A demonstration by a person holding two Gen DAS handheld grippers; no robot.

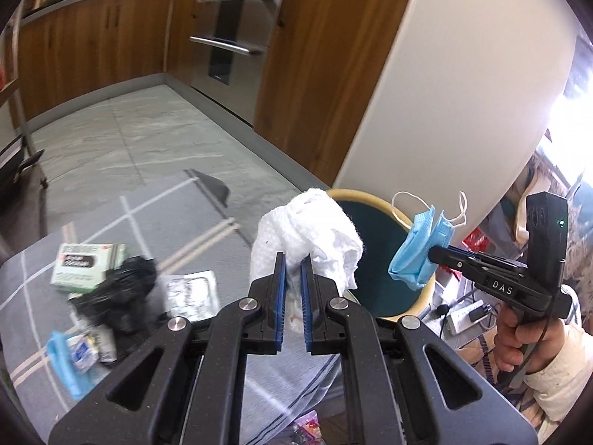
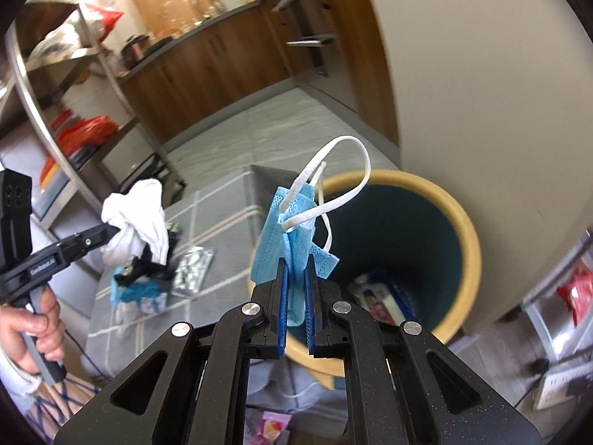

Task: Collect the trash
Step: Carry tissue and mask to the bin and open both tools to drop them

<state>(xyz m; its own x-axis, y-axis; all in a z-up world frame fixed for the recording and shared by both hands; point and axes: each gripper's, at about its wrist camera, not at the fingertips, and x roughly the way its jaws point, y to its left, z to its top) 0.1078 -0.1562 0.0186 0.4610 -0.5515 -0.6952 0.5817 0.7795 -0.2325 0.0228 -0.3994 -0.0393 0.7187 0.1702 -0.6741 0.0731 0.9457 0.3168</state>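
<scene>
I am holding a crumpled white paper towel (image 1: 307, 237) pinched between the blue pads of my left gripper (image 1: 292, 259), whose jaws are clamping tight on it. The wad is bulging up and out above the fingertips, just in front of the rim of a round bin (image 1: 374, 200). In my right gripper (image 2: 295, 265) I am gripping a folded blue face mask (image 2: 289, 237), jaws closed on its lower edge, its white ear loops (image 2: 333, 170) standing up and curling over. The mask is hanging just beside the near rim of the bin (image 2: 459, 215), which has a tan rim and dark teal inside, with some packaging lying at its bottom (image 2: 378, 296). More trash is lying on a grey rug with pale stripes (image 1: 155, 200): a green and white box (image 1: 87, 267), a crumpled black bag (image 1: 118, 296), a silver blister pack (image 1: 191, 293) and another blue mask (image 1: 65, 363). Behind the rug, wooden kitchen cabinets (image 1: 96, 48) are lining the grey tiled floor (image 1: 122, 129).
</scene>
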